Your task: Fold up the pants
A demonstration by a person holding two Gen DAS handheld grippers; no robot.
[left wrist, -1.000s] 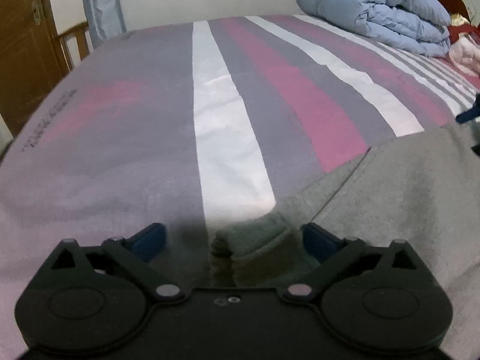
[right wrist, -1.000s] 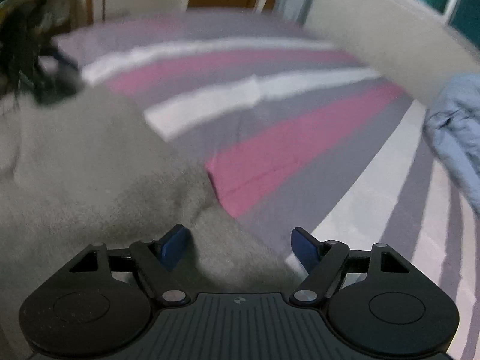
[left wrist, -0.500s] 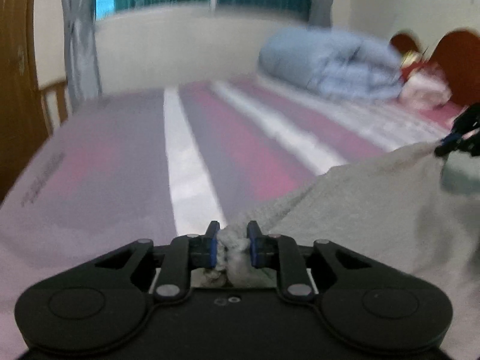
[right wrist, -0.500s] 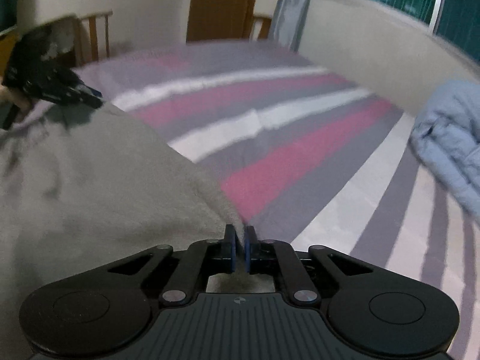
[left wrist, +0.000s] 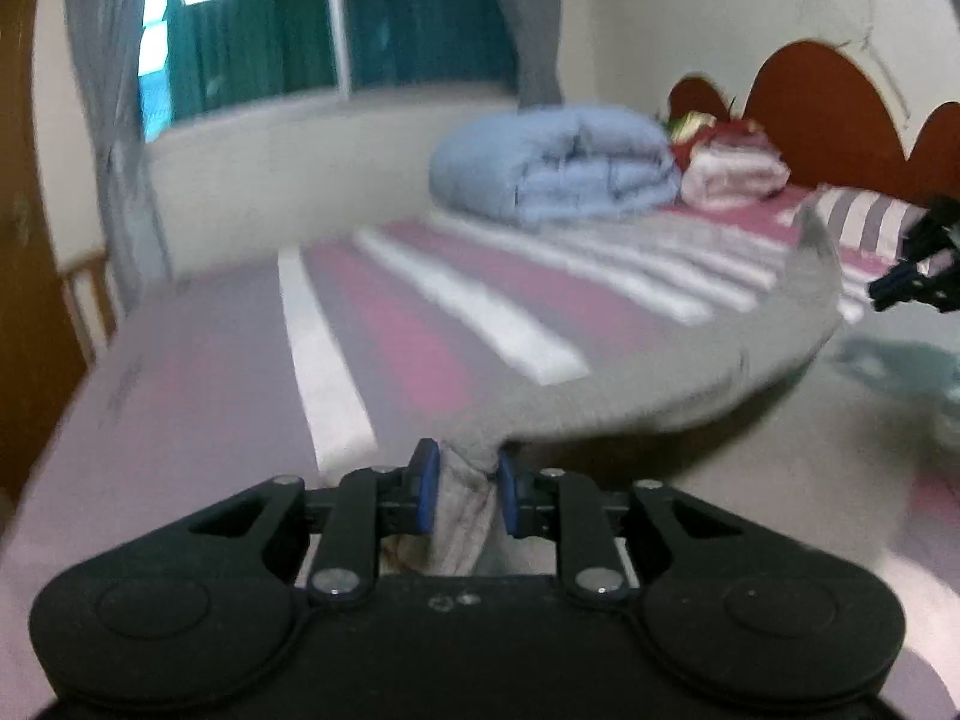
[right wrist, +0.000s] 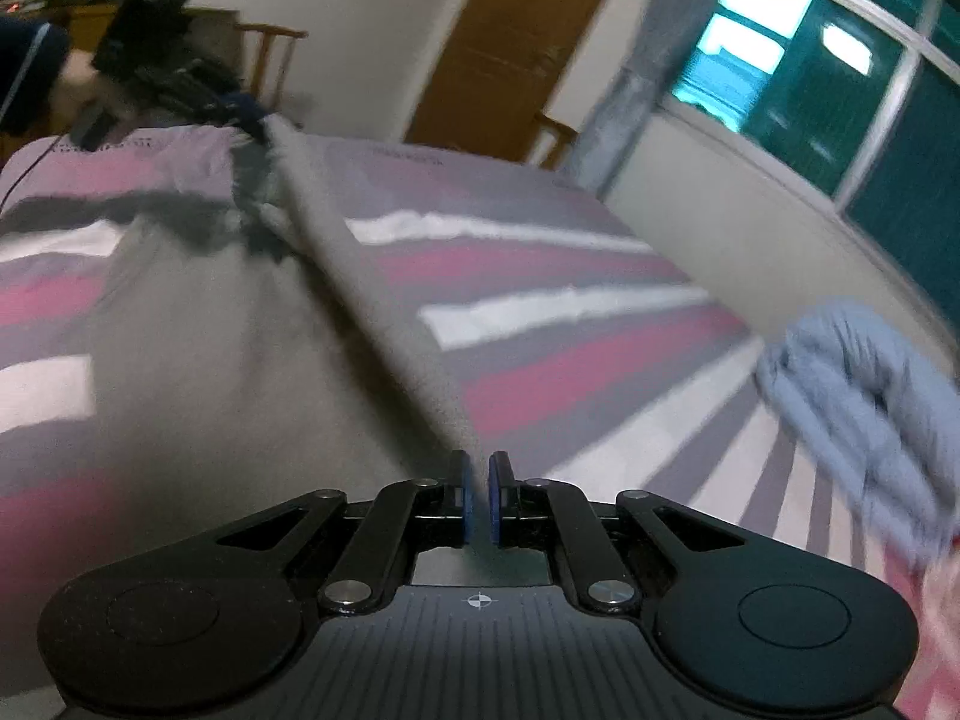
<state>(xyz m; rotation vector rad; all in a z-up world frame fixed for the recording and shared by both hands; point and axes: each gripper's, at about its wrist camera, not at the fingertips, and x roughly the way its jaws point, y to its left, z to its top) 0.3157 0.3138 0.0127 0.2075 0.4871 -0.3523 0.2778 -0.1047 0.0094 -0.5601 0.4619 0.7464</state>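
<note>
One pair of grey pants (left wrist: 690,372) is seen, lifted off the striped bed (left wrist: 420,324) and stretched between two tools. Left tool (left wrist: 465,495): a bunched edge is clamped, though its jaws are easing apart. Right tool (right wrist: 478,501): nearly closed on a thin edge of the same cloth. Fabric judged soft, light, limp and prone to sagging; best taken at hem or waistband corners. One folded blue duvet (left wrist: 558,171) is noted.

Pants (left wrist: 630,384): grey knit cloth, matt, fleecy. Bedsheet (left wrist: 384,324): smooth striped cloth. Headboard (left wrist: 828,114), upper right: glossy reddish wood.
</note>
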